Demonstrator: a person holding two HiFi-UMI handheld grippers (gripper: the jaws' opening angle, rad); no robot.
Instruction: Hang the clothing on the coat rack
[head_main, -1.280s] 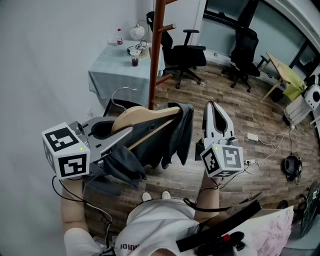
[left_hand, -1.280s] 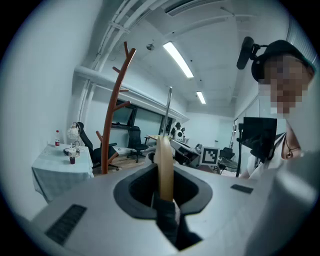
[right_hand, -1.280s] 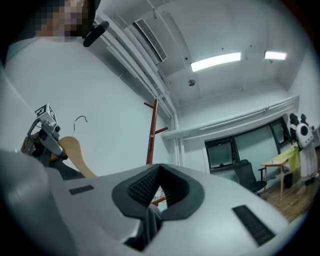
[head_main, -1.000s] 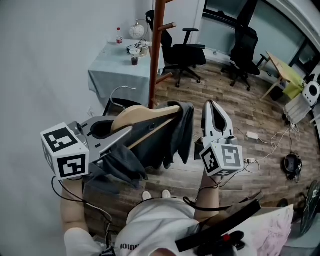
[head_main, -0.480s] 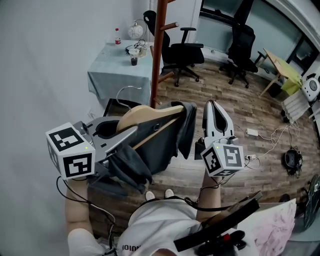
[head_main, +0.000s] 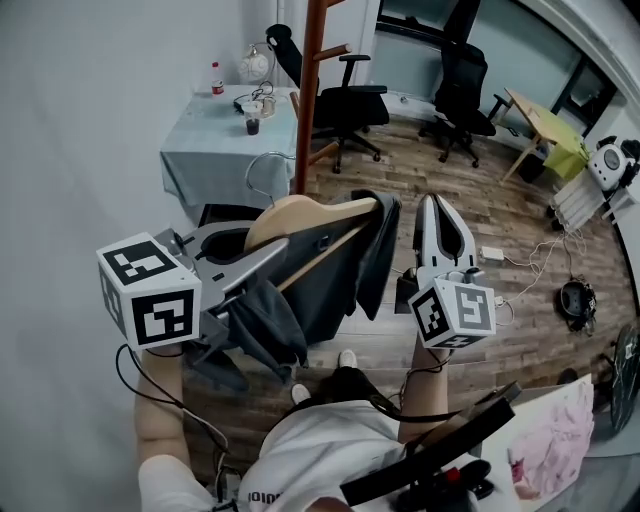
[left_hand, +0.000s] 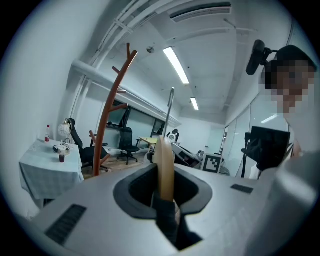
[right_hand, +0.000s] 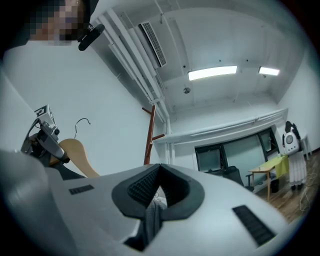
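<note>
Coat rack (head_main: 305, 100): red-brown pole with stub pegs, standing on wood floor at far centre, well beyond both tongs. No garment on it.

Counter (head_main: 200, 160): pale cloth over it, far left, just left of the rack's pole. Dark cup (head_main: 252, 126) and small bottle (head_main: 216, 78) on top.

Clothing (head_main: 335, 275): dark grey, draped over a wooden hanger (head_main: 300, 213), held in the air near the person, on the near side of the rack. Cloth hangs down from the hanger's right end and bunches under the left tongs.

Hanger: tilted, with its metal hook (head_main: 262, 165) pointing towards the rack and not on any peg.

Left tongs (head_main: 285, 250): closed tight on the hanger's wooden arm, with some dark cloth caught in the pinch, as seen in the left gripper view.

Right tongs (head_main: 432, 200): at the garment's right edge. The right gripper view shows them closed, with a thin fold of the dark cloth pinched between them.
</note>
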